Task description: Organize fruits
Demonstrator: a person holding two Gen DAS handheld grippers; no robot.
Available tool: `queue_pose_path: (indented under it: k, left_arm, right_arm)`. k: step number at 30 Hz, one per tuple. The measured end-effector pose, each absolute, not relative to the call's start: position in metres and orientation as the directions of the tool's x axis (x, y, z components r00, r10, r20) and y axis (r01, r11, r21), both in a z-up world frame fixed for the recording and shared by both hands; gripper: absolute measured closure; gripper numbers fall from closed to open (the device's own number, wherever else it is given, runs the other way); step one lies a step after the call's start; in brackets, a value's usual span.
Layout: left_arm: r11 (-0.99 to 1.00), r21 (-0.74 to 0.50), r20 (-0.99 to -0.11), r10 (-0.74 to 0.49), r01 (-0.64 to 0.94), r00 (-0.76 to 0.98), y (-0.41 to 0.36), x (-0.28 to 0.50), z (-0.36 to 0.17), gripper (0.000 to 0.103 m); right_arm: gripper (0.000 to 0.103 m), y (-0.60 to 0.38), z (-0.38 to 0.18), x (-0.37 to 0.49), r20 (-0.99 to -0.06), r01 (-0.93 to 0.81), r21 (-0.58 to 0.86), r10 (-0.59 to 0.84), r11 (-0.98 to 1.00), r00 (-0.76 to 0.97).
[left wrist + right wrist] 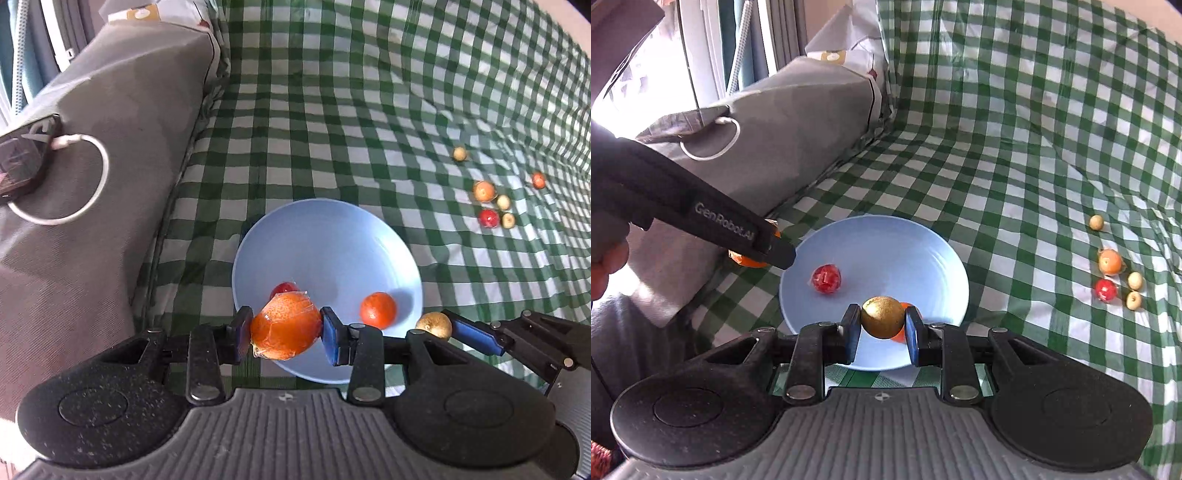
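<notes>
Both cameras look forward and down along their own jaws, from close above a blue plate [332, 240] on a green checked cloth [332, 110]. The left view sits nearer the grey cushion [110, 184]. Both share the plate [886, 243], cloth, cushion and scattered fruit [1110, 261].

A green-and-white checked cloth [369, 110] covers the surface, rumpled toward the far right. On the left lies a grey cushion-like bundle [110, 166], its far end just beside patterned white fabric [849, 55]. A dark phone [22, 158] rests on top of the bundle, with a white cable [99, 184] looping from it. Window frames [713, 55] stand at the far left.
</notes>
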State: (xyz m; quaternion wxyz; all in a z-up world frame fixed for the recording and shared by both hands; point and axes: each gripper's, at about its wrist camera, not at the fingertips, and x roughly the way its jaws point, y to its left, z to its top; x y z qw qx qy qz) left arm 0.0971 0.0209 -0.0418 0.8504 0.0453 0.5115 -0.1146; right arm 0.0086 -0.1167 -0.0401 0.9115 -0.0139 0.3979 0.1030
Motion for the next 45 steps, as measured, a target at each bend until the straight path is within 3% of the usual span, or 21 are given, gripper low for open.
queue_pose_path:
  k: [15,17,19,20,21,24,26,35,45]
  left_arm:
    - [0.967,0.025,-0.914,-0.081,0.254,0.397,0.005,0.136,-0.095,0.059]
    - [0.966,0.034,-0.908,-0.077,0.256,0.412,0.003,0.138,-0.096,0.052]
    - [0.962,0.035,-0.888,-0.094,0.27,0.45,0.003,0.137,-0.089,0.015]
    - [0.962,0.042,-0.874,-0.095,0.269,0.476,0.003,0.135,-0.084,0.007]
    - [0.963,0.051,-0.86,-0.092,0.263,0.502,0.004,0.133,-0.079,0.001]
    - [0.959,0.071,-0.832,-0.094,0.274,0.547,0.006,0.12,-0.063,0.0]
    - [0.957,0.088,-0.83,-0.082,0.276,0.552,0.009,0.108,-0.055,0.0]
    - [0.972,0.049,-0.829,-0.088,0.228,0.553,0.039,0.037,-0.024,0.0]
    - [0.984,0.028,-0.798,-0.083,0.174,0.597,0.063,-0.015,0.01,0.0]
  right_arm:
    - [0.076,-0.115,-0.083,0.052,-0.793,-0.219,0.035,0.161,0.975,0.587]
    - [0.076,-0.114,-0.085,0.056,-0.797,-0.227,0.032,0.162,0.973,0.582]
    - [0.076,-0.114,-0.084,0.059,-0.796,-0.233,0.034,0.167,0.972,0.582]
    - [0.071,-0.114,-0.083,0.06,-0.794,-0.232,0.036,0.169,0.972,0.583]
    - [0.057,-0.114,-0.081,0.06,-0.794,-0.231,0.038,0.169,0.972,0.584]
    - [0.024,-0.117,-0.069,0.053,-0.786,-0.204,0.028,0.148,0.979,0.6]
    - [0.015,-0.118,-0.061,0.044,-0.785,-0.198,0.017,0.135,0.98,0.605]
    - [0.001,-0.12,-0.017,-0.026,-0.751,-0.166,-0.021,0.094,0.986,0.653]
    - [0.001,-0.102,0.01,-0.089,-0.665,-0.11,-0.077,0.031,0.991,0.746]
